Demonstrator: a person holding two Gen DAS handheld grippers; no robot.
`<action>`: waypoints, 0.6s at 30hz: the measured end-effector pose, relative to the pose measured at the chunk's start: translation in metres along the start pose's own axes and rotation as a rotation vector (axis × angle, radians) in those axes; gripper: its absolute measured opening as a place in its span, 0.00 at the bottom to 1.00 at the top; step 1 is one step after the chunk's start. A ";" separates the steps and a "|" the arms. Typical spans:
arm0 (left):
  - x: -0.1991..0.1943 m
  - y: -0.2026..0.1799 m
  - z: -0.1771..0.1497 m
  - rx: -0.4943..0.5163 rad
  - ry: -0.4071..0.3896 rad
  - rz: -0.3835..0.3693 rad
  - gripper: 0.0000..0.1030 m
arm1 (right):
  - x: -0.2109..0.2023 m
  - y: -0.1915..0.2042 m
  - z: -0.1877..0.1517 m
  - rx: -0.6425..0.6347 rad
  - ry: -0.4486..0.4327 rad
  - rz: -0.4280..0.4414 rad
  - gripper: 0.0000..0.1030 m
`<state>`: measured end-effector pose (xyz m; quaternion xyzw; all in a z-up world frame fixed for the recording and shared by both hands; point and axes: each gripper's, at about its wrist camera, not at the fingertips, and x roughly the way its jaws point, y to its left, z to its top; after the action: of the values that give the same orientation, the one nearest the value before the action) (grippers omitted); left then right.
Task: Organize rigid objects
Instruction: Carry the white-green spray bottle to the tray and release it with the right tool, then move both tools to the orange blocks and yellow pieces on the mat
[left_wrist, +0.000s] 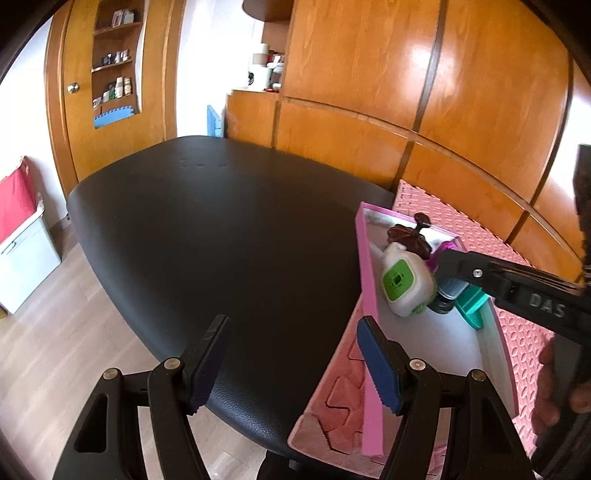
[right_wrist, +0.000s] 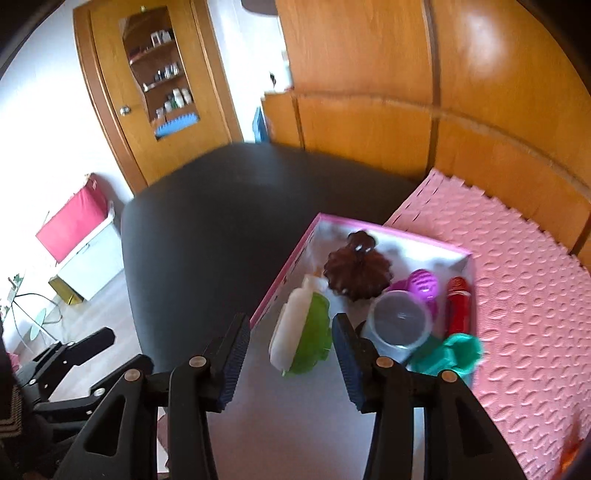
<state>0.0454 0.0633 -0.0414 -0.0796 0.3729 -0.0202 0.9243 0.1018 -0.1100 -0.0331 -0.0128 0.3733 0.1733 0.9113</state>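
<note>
Six items already in pink box (right_wrist: 280, 275), centre-right of right-wrist frame. Right gripper (right_wrist: 286, 358) over box, jaws parted, nothing between; white-green bottle (right_wrist: 299, 339) lies just ahead. Left gripper (left_wrist: 291, 365) released, empty, lower centre. Withdraw right upward, avoid nudging bottle.

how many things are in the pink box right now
6 visible: brown clip at the back, white-green bottle left, clear cup centre, purple toy and red tube right, teal piece front. More may be hidden.
</note>
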 end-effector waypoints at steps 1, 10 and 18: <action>-0.002 -0.002 -0.001 0.005 -0.002 -0.004 0.68 | -0.006 -0.002 -0.003 0.004 -0.014 -0.012 0.45; -0.014 -0.027 -0.002 0.074 -0.024 -0.036 0.72 | -0.047 -0.028 -0.031 0.056 -0.085 -0.089 0.45; -0.019 -0.052 -0.005 0.143 -0.025 -0.061 0.78 | -0.086 -0.074 -0.059 0.152 -0.118 -0.182 0.76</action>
<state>0.0289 0.0129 -0.0235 -0.0250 0.3564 -0.0737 0.9311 0.0293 -0.2144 -0.0244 0.0325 0.3283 0.0614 0.9420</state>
